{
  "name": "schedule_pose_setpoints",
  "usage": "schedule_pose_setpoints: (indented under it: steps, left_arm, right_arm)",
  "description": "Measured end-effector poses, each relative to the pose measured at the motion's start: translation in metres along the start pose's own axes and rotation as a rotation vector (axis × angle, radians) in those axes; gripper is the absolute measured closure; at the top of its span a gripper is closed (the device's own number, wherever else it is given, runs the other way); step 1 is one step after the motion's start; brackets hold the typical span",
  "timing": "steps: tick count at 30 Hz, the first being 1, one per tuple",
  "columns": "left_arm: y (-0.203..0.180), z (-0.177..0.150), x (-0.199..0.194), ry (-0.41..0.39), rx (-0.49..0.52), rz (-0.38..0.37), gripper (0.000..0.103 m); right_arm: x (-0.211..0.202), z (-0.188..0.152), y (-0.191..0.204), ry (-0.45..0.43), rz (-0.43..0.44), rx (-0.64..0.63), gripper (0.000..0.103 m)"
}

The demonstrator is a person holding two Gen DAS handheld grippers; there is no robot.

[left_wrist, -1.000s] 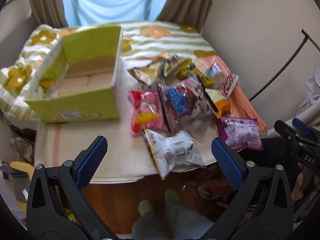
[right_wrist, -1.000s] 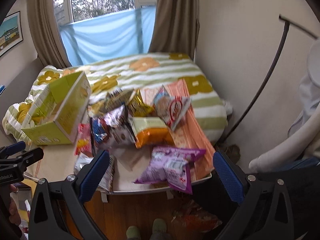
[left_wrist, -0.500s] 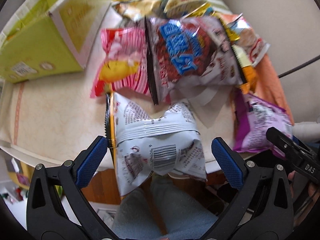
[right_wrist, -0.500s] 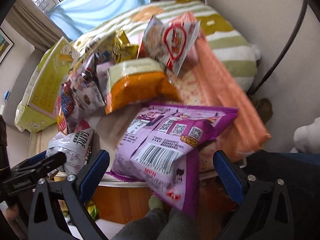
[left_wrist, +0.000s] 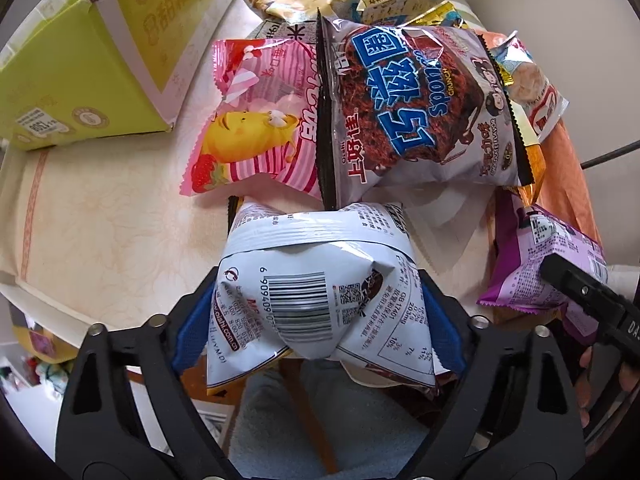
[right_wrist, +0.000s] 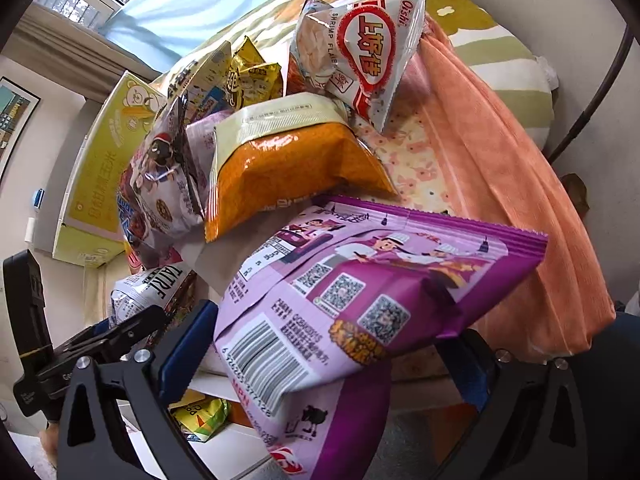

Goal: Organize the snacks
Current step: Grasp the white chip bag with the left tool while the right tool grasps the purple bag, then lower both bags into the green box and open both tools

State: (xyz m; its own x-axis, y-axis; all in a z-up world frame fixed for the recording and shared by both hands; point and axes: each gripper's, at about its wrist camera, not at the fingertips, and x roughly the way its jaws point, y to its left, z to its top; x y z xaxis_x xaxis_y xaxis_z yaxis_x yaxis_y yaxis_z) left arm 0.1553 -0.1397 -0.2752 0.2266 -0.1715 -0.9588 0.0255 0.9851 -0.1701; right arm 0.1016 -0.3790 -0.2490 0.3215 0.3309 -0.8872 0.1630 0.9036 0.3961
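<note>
My left gripper (left_wrist: 316,324) is shut on a white snack bag with a barcode (left_wrist: 320,280) at the table's near edge. My right gripper (right_wrist: 328,356) is closed around a purple snack bag (right_wrist: 360,296), which bulges between the blue pads. Behind lie a pink striped bag (left_wrist: 256,120), a grey-brown chocolate bag (left_wrist: 416,104), an orange bag (right_wrist: 288,164) and a white-and-red shrimp flakes bag (right_wrist: 360,52). A yellow-green cardboard box (left_wrist: 80,60) stands at the left, also in the right wrist view (right_wrist: 100,168).
The small table (left_wrist: 100,216) has a cream cloth, bare at its left front. An orange cloth (right_wrist: 500,168) hangs over the right side. A striped floral bed (right_wrist: 480,20) lies behind. More packets (right_wrist: 200,416) lie on the floor under the table.
Both grippers moved in and down to the table's near edge. The left one closed on the white bag, the right one on the purple bag.
</note>
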Motion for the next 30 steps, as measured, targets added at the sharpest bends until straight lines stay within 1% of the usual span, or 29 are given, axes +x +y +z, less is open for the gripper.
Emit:
schedule_pose_setpoints:
  steps: [2,4,5,9,13,15,21,26,30]
  left_arm:
    - [0.0,-0.002,-0.002,0.0,0.005,-0.001,0.021]
    - [-0.001,-0.003,-0.005,-0.002,0.009,-0.004,0.023]
    - [-0.003,-0.006,-0.008,-0.004,0.01,-0.003,0.024]
    - [-0.004,-0.009,-0.014,-0.005,0.01,0.001,0.025]
    - [-0.005,-0.017,-0.027,-0.016,0.015,0.007,0.025]
    - [-0.005,-0.023,-0.037,-0.029,0.014,-0.009,0.025]
    - [-0.011,-0.026,-0.065,-0.089,0.041,-0.031,0.025]
    - [-0.019,-0.022,-0.099,-0.181,0.049,-0.043,0.025]
    - [-0.016,-0.012,-0.129,-0.262,0.041,-0.039,0.025]
  right_arm:
    - [0.0,0.001,0.0,-0.006,0.008,-0.001,0.009]
    - [-0.002,0.001,-0.001,0.001,0.051,0.007,0.03]
    - [-0.002,0.002,-0.001,0.005,0.064,0.012,0.031]
    - [-0.006,-0.001,0.004,-0.016,0.05,-0.006,0.04]
    - [-0.016,-0.004,0.004,-0.046,0.042,-0.009,0.044]
    - [-0.021,-0.007,0.002,-0.054,0.041,-0.007,0.044]
    - [-0.046,-0.012,0.007,-0.102,0.04,-0.006,0.045]
    - [-0.078,-0.008,0.025,-0.177,0.021,-0.063,0.045]
    - [-0.103,0.004,0.047,-0.243,0.008,-0.152,0.045]
